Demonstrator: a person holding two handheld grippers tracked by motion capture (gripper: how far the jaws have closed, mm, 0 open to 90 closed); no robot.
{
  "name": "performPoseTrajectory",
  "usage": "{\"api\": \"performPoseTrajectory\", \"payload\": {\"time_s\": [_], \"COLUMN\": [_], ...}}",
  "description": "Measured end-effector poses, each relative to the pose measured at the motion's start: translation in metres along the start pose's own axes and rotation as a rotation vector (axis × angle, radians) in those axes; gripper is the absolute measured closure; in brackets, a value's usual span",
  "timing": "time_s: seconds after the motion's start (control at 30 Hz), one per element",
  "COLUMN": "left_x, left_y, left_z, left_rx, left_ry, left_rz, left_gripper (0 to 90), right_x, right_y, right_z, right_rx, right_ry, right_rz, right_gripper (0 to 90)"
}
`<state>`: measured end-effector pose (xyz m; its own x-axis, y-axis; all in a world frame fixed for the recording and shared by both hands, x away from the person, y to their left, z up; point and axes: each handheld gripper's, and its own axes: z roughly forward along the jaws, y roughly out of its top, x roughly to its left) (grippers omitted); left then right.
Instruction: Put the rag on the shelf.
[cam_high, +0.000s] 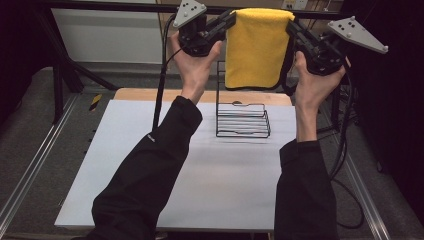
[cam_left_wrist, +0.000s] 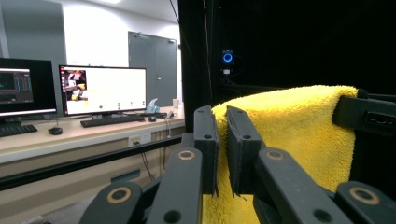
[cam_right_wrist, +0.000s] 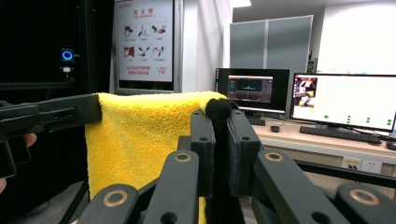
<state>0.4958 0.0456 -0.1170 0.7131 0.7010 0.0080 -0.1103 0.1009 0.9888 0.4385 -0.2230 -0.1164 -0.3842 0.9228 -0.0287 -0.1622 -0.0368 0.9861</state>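
A yellow towel with a dark hem hangs folded in the air, stretched between my two grippers high above the table. My left gripper is shut on the towel's upper left corner, and in the left gripper view the yellow towel is pinched between the jaws of the left gripper. My right gripper is shut on the upper right corner; in the right gripper view the towel and its dark hem sit between the jaws of the right gripper. A black wire rack stands on the table below the towel.
The white table top has a wooden strip along its far edge. Metal rails run along both sides on the floor. A black frame bar crosses behind the towel. Desks with monitors stand beyond the table.
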Motion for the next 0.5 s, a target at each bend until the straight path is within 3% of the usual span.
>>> {"api": "performPoseTrajectory", "payload": {"time_s": [0.5], "left_x": [0.011], "left_y": [0.008], "left_z": [0.018], "left_rx": [0.005], "left_ry": [0.031], "left_rz": [0.023], "left_gripper": [83.3], "right_x": [-0.011], "right_y": [0.005], "right_z": [0.023], "right_rx": [0.002], "right_ry": [-0.009], "right_rz": [0.004], "right_gripper": [82.9]}}
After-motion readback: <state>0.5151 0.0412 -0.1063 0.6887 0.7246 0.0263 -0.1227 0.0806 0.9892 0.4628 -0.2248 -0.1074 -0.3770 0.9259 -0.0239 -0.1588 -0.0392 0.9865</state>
